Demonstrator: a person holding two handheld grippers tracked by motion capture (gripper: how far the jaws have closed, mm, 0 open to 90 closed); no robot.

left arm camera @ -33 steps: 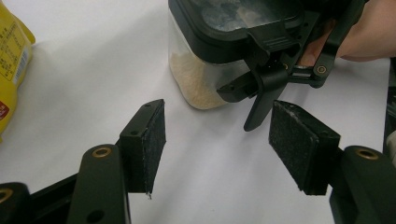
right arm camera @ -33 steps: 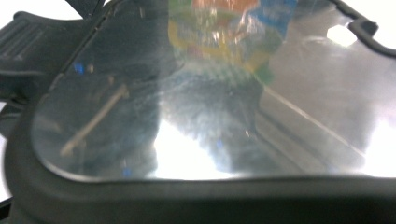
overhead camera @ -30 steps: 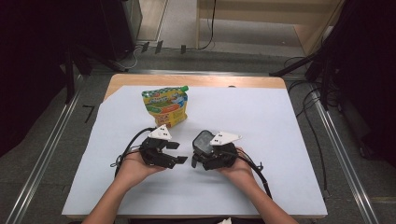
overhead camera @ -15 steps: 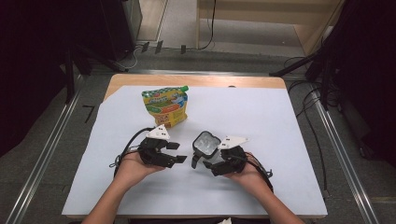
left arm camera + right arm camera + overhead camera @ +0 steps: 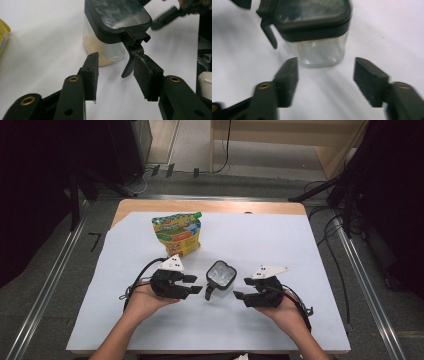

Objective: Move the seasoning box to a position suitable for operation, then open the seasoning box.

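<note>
1. On the white sheet [image 5: 260,250] that covers the counter [image 5: 150,206], a small clear jar [image 5: 220,276] with a black lid stands between the two pairs of tongs.
2. The jar is upright; the left gripper view shows pale grains [image 5: 93,45] in its lower part, and a black latch [image 5: 131,58] hangs down from the lid's edge.
3. The left tongs [image 5: 192,284] lie in the person's left hand [image 5: 145,297], just left of the jar and pointing at it.
4. Their jaws have just been closing and now stand part open. In the left gripper view the latch hangs just ahead of the right-hand pad; whether it touches that pad cannot be told, and nothing is gripped.
5. The right tongs [image 5: 241,290] sit in the person's right hand [image 5: 285,312], just right of the jar and a little nearer the person, aimed at it.
6. Their jaws have also just been closing and stand part open. In the right gripper view the jar's glass body [image 5: 322,52] is just beyond the pad tips, apart from them.
7. A yellow and green snack pouch [image 5: 177,234] stands farther back on the sheet, behind the left tongs and clear of the jar.
8. A cable [image 5: 137,280] loops from the left tongs across the sheet.
</note>
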